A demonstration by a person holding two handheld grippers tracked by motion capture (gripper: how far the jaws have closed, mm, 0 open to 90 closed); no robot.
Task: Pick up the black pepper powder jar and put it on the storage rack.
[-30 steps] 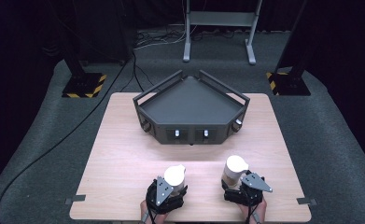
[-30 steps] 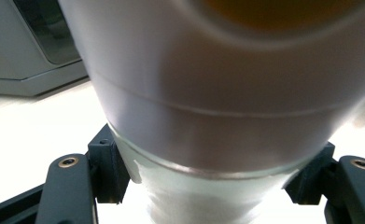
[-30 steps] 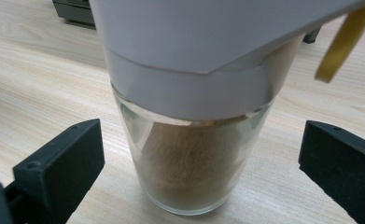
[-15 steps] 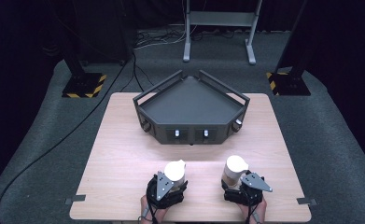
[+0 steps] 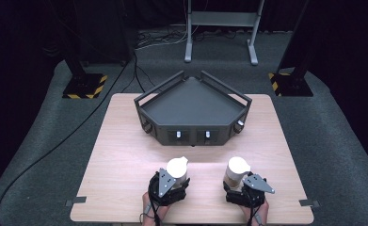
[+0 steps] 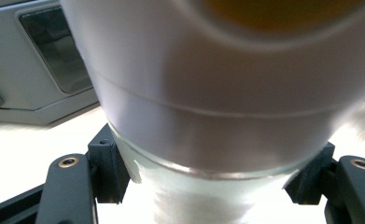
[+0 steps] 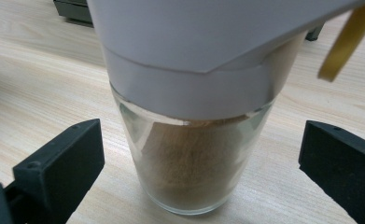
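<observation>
Our left claw (image 5: 172,181) is clamped tight on a glass jar (image 5: 177,169) with a white lid. In the left gripper view the black pads (image 6: 106,163) press on the jar (image 6: 208,121) just under the lid. In the high view this jar sits in the lower middle of the frame and its top leans a bit to the right.

Our right claw (image 5: 238,184) is let go. In the right gripper view its two black fingers (image 7: 61,161) stand wide, well apart from the second jar (image 7: 194,163), which stands upright on the wood between them. This jar has brown powder inside and a white lid with a pointed spout. In the high view it (image 5: 236,172) stands near the first jar, a little to the right.

We think the job now is to lift the left jar. We should keep the squeeze steady so the smooth glass does not slip. We should move it slowly and keep it straight so nothing spills. We should also keep it away from the other jar so we do not knock that over.

The table (image 5: 120,160) is pale wood. A dark grey tray (image 5: 191,101) with rails and knobs sits in the middle of the frame, past both jars. All around is grey carpet (image 5: 40,155). A black cable (image 5: 45,155) runs at the left. Metal stand legs (image 5: 219,42) are at the top of the frame.
</observation>
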